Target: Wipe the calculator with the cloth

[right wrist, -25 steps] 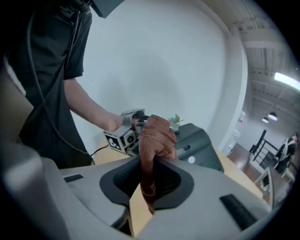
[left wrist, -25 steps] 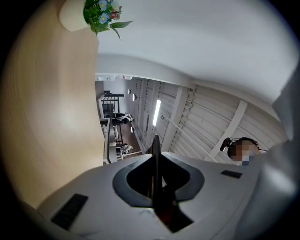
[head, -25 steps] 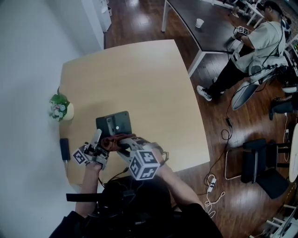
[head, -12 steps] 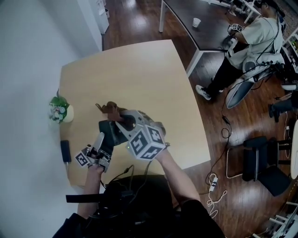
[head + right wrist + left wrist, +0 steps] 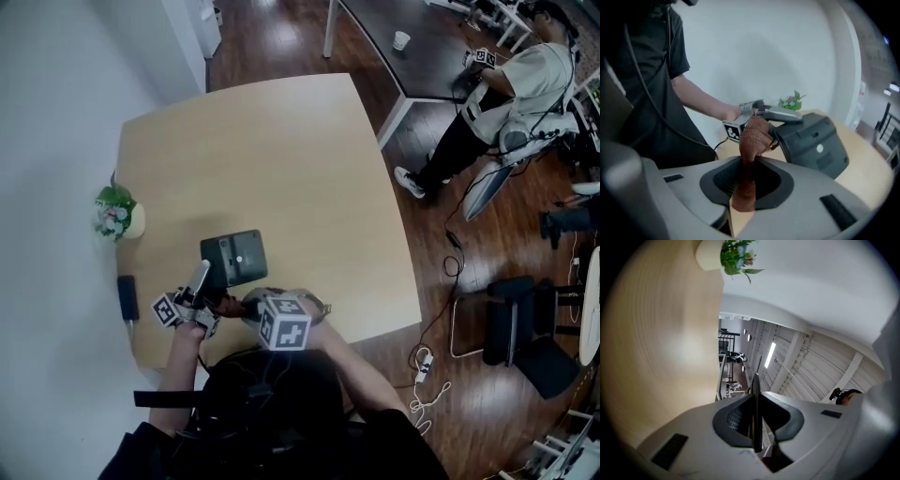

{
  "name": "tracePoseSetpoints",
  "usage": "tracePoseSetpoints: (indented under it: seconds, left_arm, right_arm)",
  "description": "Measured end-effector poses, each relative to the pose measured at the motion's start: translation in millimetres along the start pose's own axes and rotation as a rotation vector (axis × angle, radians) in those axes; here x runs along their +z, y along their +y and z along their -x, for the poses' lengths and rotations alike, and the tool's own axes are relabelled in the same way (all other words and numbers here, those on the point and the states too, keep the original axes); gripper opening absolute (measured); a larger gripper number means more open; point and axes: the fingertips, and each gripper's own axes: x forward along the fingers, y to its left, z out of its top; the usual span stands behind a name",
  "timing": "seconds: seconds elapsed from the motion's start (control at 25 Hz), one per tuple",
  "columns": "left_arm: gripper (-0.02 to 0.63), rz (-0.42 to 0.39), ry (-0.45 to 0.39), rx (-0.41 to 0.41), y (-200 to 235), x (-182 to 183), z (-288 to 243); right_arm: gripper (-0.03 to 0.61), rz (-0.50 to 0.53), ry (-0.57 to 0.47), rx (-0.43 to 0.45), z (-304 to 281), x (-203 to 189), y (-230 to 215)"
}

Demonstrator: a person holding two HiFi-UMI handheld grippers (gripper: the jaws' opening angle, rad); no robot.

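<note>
The dark calculator lies on the light wooden table near its front edge. My left gripper reaches to the calculator's left near corner; in the left gripper view its jaws are shut on a thin dark edge, the calculator seen end-on. My right gripper sits just below the calculator, shut on the brown cloth, which bunches up out of the jaws. In the right gripper view the cloth hangs in front of the calculator and of the left gripper's fingers.
A small plant in a white pot stands at the table's left edge, with a dark flat object nearer me. A person stands at a dark desk with a cup at the upper right. A chair and cables lie on the floor.
The right gripper swung the cloth forward over the calculator, then drew back toward me and down to its near edge. The left gripper sank slightly.
</note>
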Motion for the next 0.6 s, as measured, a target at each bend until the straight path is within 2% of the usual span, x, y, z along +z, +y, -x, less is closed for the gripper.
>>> tracePoseSetpoints:
  seconds: [0.04, 0.08, 0.16, 0.24, 0.28, 0.32, 0.4, 0.44, 0.52, 0.6]
  left_arm:
    - [0.051, 0.018, 0.029, 0.018, 11, -3, 2]
    - [0.052, 0.034, 0.065, 0.042, 22, -6, 4]
    - [0.052, 0.064, 0.142, 0.098, 45, -12, 8]
    - [0.057, 0.096, 0.208, 0.158, 69, -18, 14]
    - [0.058, 0.109, 0.239, 0.193, 81, -21, 17]
    - [0.062, 0.117, 0.27, 0.23, 93, -24, 20]
    - [0.081, 0.126, 0.316, 0.283, 111, -28, 23]
    - [0.093, 0.131, 0.319, 0.285, 115, -28, 21]
    - [0.104, 0.115, 0.284, 0.237, 111, -21, 11]
    - [0.248, 0.012, 0.256, 0.193, 101, -12, 1]
  right_arm:
    - [0.066, -0.065, -0.017, 0.032, 0, -11, -3]
    - [0.066, -0.136, -0.048, 0.025, 3, -21, -15]
    - [0.066, -0.277, -0.107, -0.08, 18, -41, -60]
    - [0.066, -0.383, -0.096, -0.213, 24, -78, -107]
    - [0.066, -0.427, -0.076, -0.249, 19, -100, -122]
    - [0.066, -0.465, -0.055, -0.252, 10, -120, -129]
    - [0.066, -0.524, -0.026, -0.194, -18, -144, -121]
    - [0.066, -0.551, -0.026, -0.16, -31, -148, -113]
    - [0.066, -0.622, -0.07, -0.127, -50, -147, -104]
    - [0.066, -0.719, -0.15, -0.134, -57, -140, -109]
